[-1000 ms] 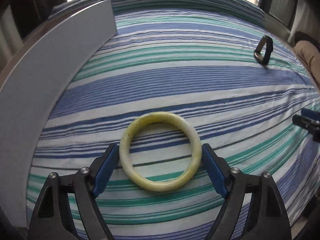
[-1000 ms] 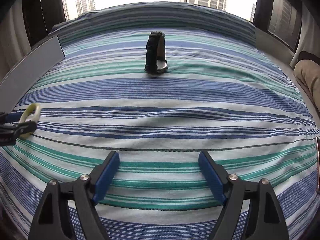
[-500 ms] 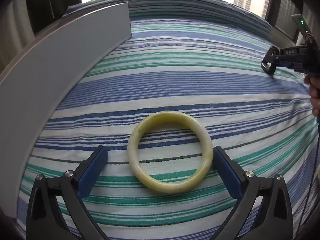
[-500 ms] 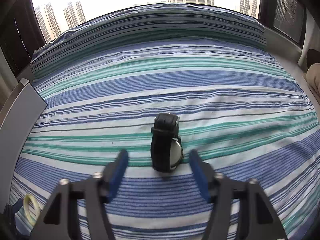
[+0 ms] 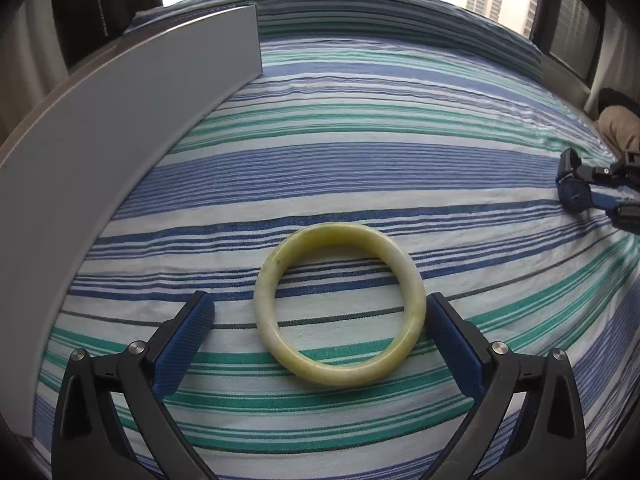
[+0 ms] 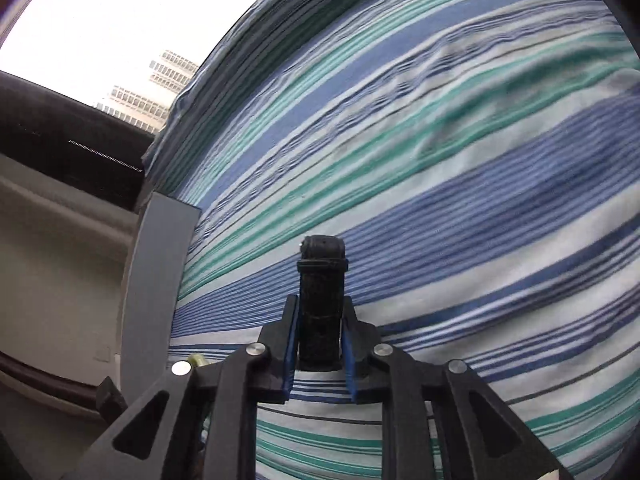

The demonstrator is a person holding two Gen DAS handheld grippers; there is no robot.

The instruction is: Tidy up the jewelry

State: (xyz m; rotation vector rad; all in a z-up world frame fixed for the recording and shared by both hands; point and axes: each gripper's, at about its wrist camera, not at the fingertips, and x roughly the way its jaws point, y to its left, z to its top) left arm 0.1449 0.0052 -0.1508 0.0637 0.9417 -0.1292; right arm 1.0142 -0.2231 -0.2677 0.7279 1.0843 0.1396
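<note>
A pale yellow-green jade bangle (image 5: 340, 306) lies flat on the striped bedsheet. My left gripper (image 5: 320, 318) is open, its blue pads on either side of the bangle without touching it. My right gripper (image 6: 319, 332) is shut on a black wristwatch (image 6: 322, 300) and grips its strap, holding it above the sheet. The right gripper with the watch also shows at the right edge of the left wrist view (image 5: 588, 194). A sliver of the bangle (image 6: 196, 360) shows low left in the right wrist view.
A long grey tray wall (image 5: 120, 152) runs along the left side of the bed; it also shows in the right wrist view (image 6: 156, 288). The blue, green and white striped sheet (image 5: 360, 128) covers the bed. Windows and dark frames stand behind.
My right gripper closed on the watch and lifted it, tilting and swinging toward the left side. My left gripper opened wider around the bangle and backed off slightly.
</note>
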